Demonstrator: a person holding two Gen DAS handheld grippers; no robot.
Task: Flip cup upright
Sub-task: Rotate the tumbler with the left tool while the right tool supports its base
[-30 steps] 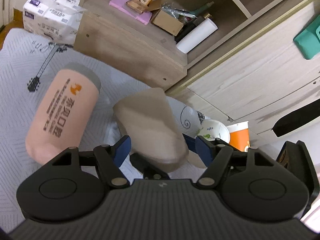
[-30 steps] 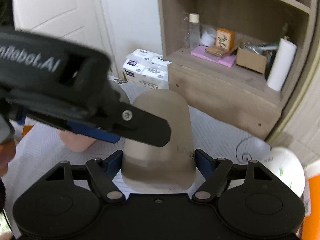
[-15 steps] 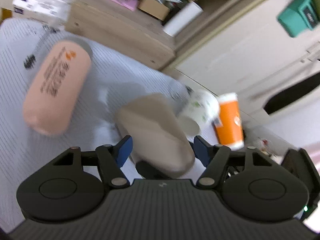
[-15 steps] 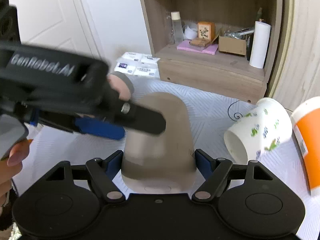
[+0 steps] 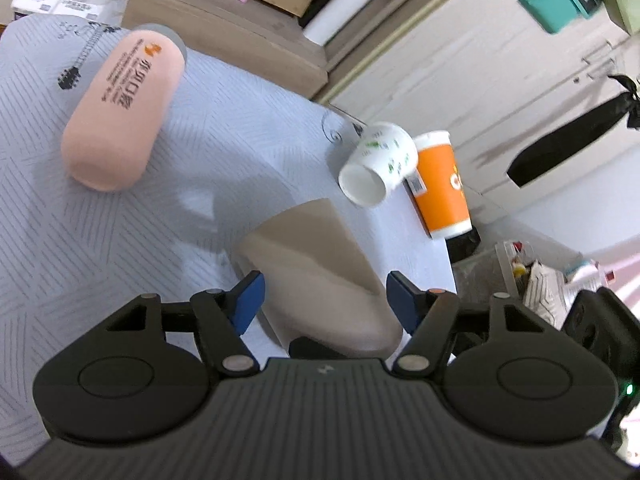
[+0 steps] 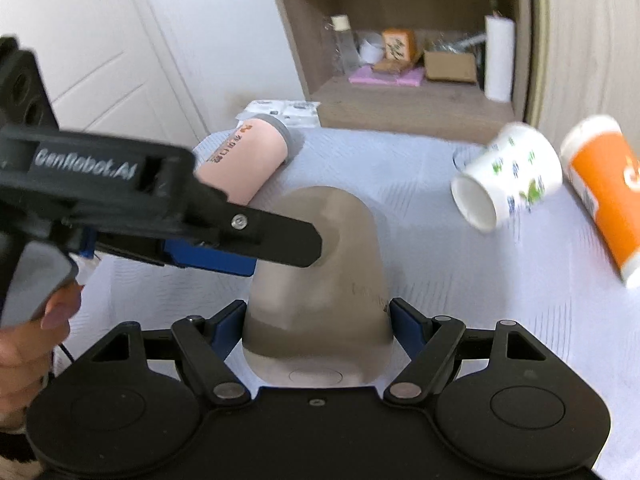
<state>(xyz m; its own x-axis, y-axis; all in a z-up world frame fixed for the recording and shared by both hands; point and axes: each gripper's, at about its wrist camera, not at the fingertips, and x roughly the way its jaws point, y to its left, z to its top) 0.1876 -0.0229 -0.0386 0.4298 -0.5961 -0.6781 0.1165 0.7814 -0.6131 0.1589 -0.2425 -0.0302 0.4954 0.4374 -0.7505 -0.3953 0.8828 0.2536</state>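
On the left of the right wrist view, the left gripper (image 6: pixel 280 240) is seen reaching in from the side, held by a hand (image 6: pixel 28 332) at the lower left edge. Its black upper finger is laid against the upper flank of the taupe cup (image 6: pixel 320 280), and a blue pad is pressed to the cup's left side beneath it; whether the cup is truly clamped there cannot be told. Behind it, a pink cylinder (image 6: pixel 244 164) with a grey end is seen lying on its side on the pale patterned worktop (image 6: pixel 440 280).

In the centre, the taupe cup is held between the blue-padded fingers (image 6: pixel 228 328) of the right gripper (image 6: pixel 316 328), which are closed against both sides of it near the flat end that faces the camera. In the left wrist view, the same cup (image 5: pixel 316 264) is seen tilted between the spread fingers of the left gripper (image 5: pixel 324 296), with gaps visible on both sides.

Further right, a white cup with green print (image 6: pixel 508 176) is shown on its side, its open mouth turned toward the camera. Just beside it, at the right edge, an orange and white cup (image 6: pixel 604 196) is seen lying on the worktop.
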